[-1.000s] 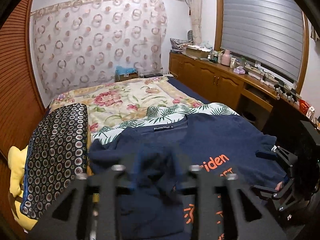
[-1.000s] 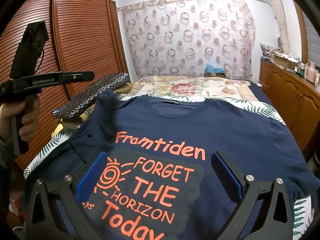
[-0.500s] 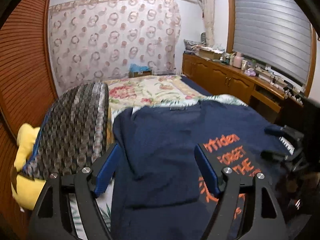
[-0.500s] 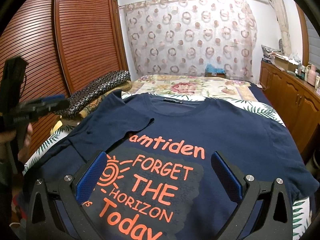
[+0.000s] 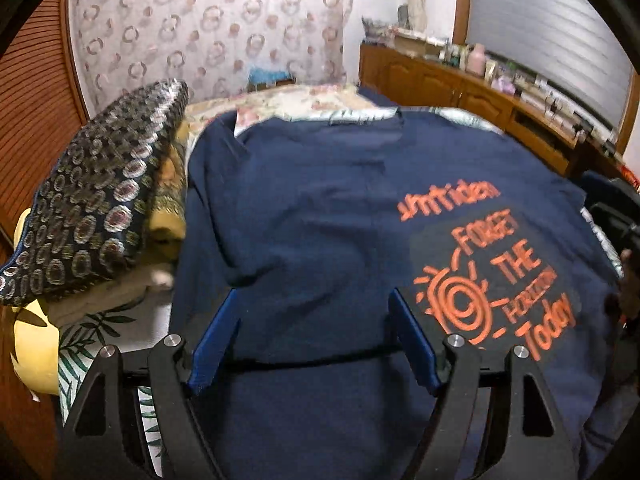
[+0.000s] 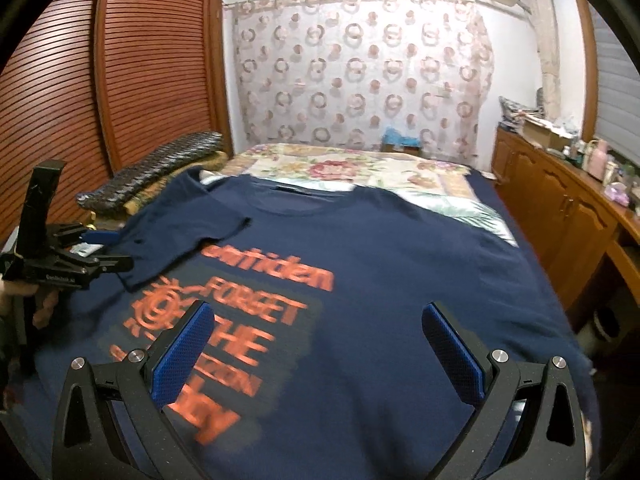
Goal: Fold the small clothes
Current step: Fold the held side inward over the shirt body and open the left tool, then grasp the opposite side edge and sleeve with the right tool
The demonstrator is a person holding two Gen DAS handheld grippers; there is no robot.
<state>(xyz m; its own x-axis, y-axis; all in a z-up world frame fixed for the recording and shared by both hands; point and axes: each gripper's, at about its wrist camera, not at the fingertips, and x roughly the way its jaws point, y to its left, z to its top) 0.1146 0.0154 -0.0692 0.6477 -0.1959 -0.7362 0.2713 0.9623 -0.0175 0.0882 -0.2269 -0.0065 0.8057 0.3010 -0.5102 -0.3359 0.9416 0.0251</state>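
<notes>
navy t-shirt (image 6: 400, 264) lies on the bed (image 6: 440, 188), left sleeve (image 6: 188, 220) folded inward; left claw (image 5: 312, 316) and right claw (image 6: 316, 328) both spread, pinching nothing.

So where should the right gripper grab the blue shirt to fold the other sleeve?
Probably the flat right sleeve of the blue shirt, pinched at its outer edge from the right side. It lies spread and unfolded, while the left sleeve is already folded in.

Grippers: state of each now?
Left gripper: open, empty, over the shirt.
Right gripper: open, empty.
</notes>
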